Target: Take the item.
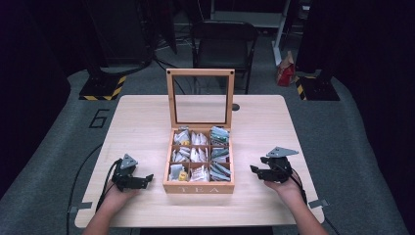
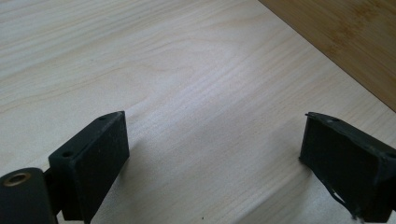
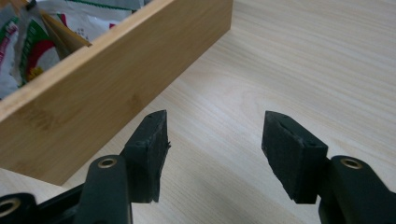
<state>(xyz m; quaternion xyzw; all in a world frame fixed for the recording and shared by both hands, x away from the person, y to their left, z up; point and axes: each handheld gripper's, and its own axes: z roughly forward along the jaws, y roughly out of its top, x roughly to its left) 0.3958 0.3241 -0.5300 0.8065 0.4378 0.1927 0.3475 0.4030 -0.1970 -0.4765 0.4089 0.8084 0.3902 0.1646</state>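
Both claws gape empty: right claw (image 3: 214,140) beside the box (image 3: 93,93) wall, sachets (image 3: 28,51) upper left; left claw (image 2: 212,154) over bare worktop (image 2: 187,70).

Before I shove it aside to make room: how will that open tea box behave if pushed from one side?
The tea box looks like stiff wood with a flat base, so it should slide across the smooth table rather than flex. Its glass lid stands upright, so a quick push might swing it shut. The packets sit loose and may shift.
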